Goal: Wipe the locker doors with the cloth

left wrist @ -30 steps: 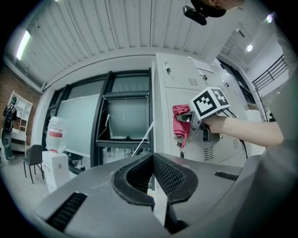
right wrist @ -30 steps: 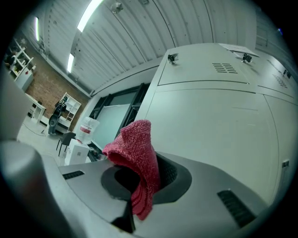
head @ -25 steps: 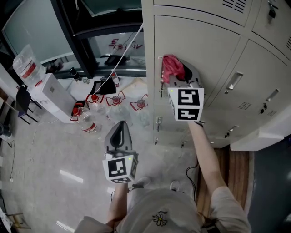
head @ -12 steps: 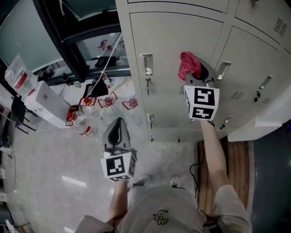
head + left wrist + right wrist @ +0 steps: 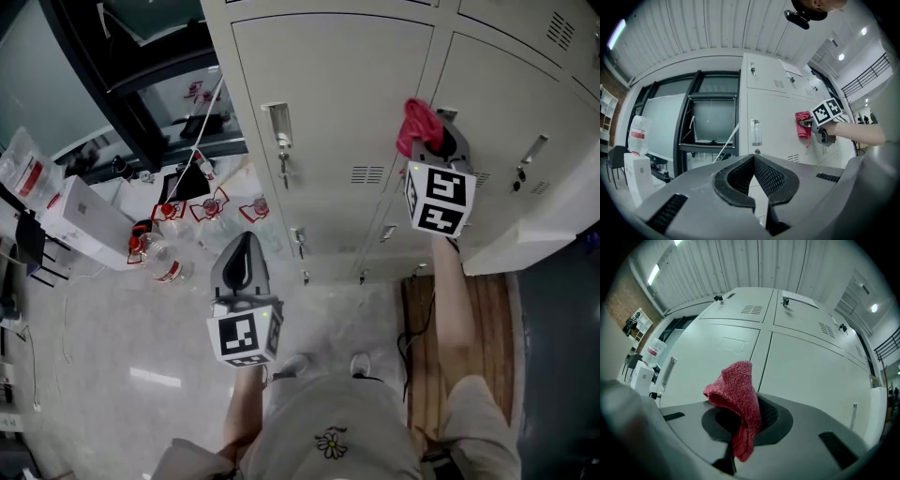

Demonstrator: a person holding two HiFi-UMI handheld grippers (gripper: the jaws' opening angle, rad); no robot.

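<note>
- Right gripper (image 5: 437,141) clenches the cloth (image 5: 419,125), held against the door (image 5: 506,103) ahead of it.
- Left gripper (image 5: 242,265) is closed and empty, well back from the door.

This is looking like a locker room in a work building. Tall grey metal lockers (image 5: 797,366) are standing right in front of the jaws of the right gripper (image 5: 745,416). Each door is carrying a handle, a small lock and air slits. Left of the jaws of the left gripper (image 5: 753,161), big glass windows (image 5: 712,122) in dark frames are running along the wall. A water jug (image 5: 637,136) is sitting there on a white machine (image 5: 636,174). Above both pairs of jaws a ribbed ceiling (image 5: 693,28) is stretching out, with lamps (image 5: 654,273) shining. Far under the jaws, a pale floor (image 5: 103,347) is gleaming.
</note>
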